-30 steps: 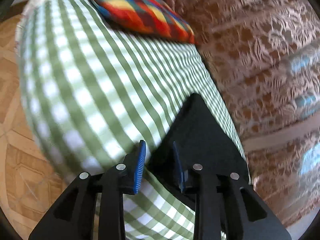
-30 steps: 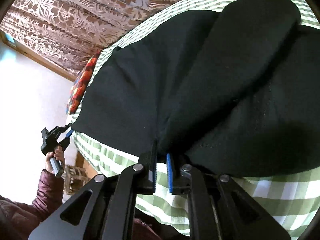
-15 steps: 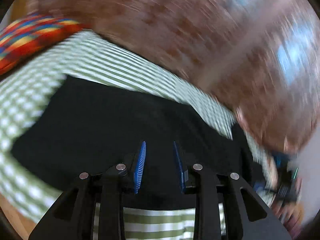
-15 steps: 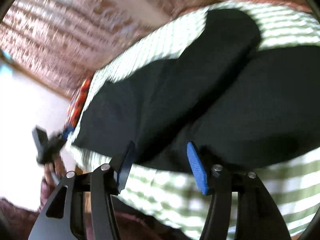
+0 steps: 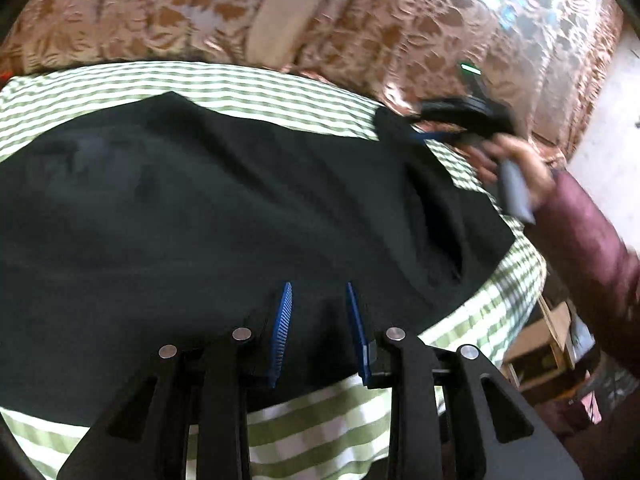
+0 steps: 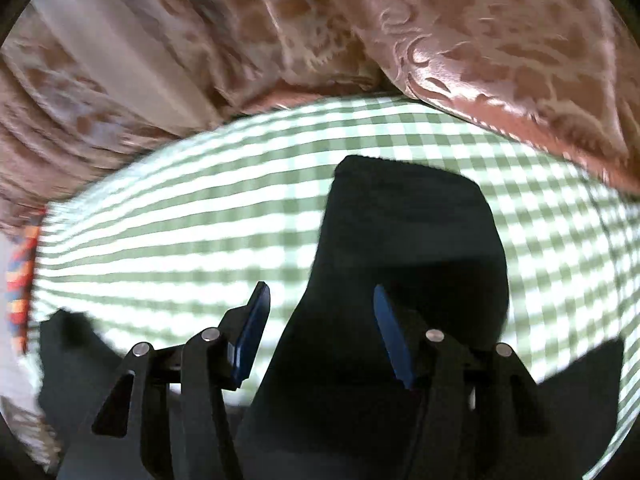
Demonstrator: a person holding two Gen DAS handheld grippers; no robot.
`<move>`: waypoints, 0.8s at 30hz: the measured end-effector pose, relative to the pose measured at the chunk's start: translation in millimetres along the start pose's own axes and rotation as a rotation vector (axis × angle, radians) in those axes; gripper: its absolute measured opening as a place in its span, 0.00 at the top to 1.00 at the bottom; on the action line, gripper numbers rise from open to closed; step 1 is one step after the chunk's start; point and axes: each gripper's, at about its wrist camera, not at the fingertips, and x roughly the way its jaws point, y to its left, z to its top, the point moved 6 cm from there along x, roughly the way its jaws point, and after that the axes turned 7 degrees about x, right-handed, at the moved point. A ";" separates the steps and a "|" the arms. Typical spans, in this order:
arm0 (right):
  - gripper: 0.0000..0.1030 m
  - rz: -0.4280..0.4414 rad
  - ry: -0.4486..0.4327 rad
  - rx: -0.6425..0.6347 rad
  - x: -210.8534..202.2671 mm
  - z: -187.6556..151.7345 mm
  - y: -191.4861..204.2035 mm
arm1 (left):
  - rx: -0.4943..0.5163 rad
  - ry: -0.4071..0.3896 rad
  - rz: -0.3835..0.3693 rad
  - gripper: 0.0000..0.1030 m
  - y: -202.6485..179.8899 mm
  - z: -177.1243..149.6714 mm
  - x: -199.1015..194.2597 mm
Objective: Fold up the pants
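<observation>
Black pants (image 5: 200, 220) lie spread across a green-and-white checked bedsheet (image 5: 280, 88). My left gripper (image 5: 318, 308) hovers over their near edge, its blue pads a narrow gap apart with nothing pinched between them. In the right wrist view, one end of the pants (image 6: 408, 232) stretches away over the sheet (image 6: 180, 220). My right gripper (image 6: 320, 312) stands open above it, one pad over the black cloth and the other over the sheet. The left wrist view shows the right gripper (image 5: 416, 128) at the pants' far right corner, held by a hand (image 5: 520, 168) in a maroon sleeve (image 5: 580, 232).
A brown patterned curtain (image 5: 160, 12) hangs close behind the bed (image 6: 480, 40). A multicoloured pillow (image 6: 20, 280) lies at the far left end. A cardboard box (image 5: 536, 344) and clutter sit on the floor past the bed's right edge.
My right gripper has let go of the pants' near edge, opened wide and swung up over the far end. My left gripper has swept from the corner by the pillow to the pants' near edge.
</observation>
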 end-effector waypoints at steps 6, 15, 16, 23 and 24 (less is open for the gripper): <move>0.89 -0.114 0.076 -0.033 46.2 7.9 -6.6 | 0.099 0.023 -0.070 0.54 -33.6 2.3 8.1; 0.94 0.162 -0.146 0.127 -83.9 -4.2 -76.2 | 0.225 0.035 -0.136 0.39 -77.1 11.1 23.8; 0.94 0.186 -0.173 0.152 -100.2 -8.8 -85.9 | 0.235 0.032 -0.142 0.38 -81.8 12.4 23.9; 0.95 0.282 -0.301 0.383 -167.5 -84.9 -184.9 | 0.309 0.077 -0.181 0.38 -114.5 6.1 42.2; 0.95 0.279 -0.292 0.417 -164.6 -98.1 -199.0 | 0.313 0.081 -0.177 0.38 -116.7 4.4 45.0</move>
